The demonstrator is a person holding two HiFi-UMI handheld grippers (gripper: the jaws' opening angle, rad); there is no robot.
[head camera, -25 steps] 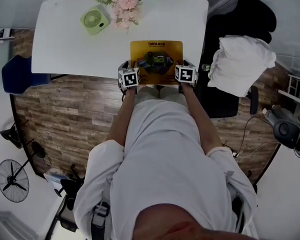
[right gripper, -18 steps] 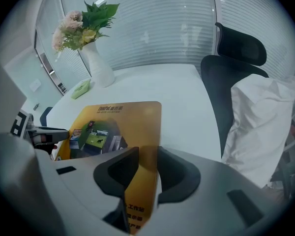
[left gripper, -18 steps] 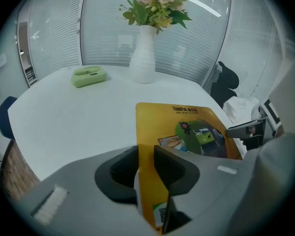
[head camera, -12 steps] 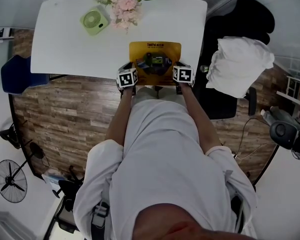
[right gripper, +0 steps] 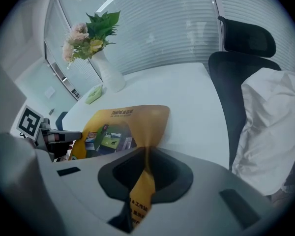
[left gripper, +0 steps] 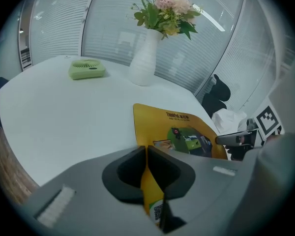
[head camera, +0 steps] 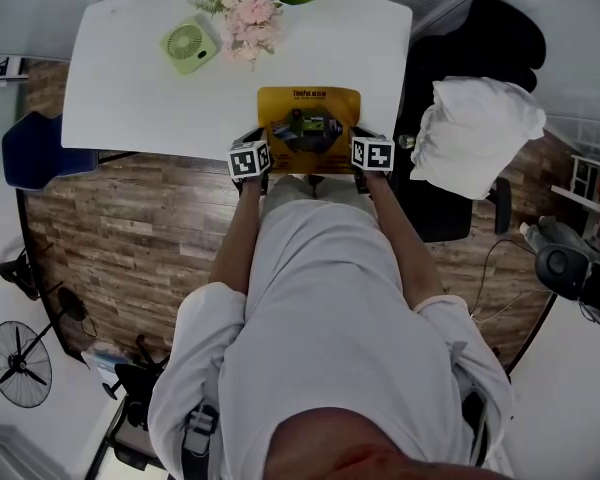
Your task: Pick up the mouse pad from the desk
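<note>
GRIP: just closed, pinching yellow mouse pad (head camera: 308,128) at 7 and 5 o'clock corners with left gripper (left gripper: 146,154) and right gripper (right gripper: 146,154) | PAD: at 6 o'clock edge of white desk (head camera: 140,98), pinched corners curled up | RISK: possibly slipping from thin corner pinch, or buckling under uneven lift

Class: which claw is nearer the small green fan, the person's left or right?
Left. The left claw pinches the mouse pad's near-left corner, on the fan's side; the right claw pinches its near-right corner, farther off. Both have just been closing on it.
</note>
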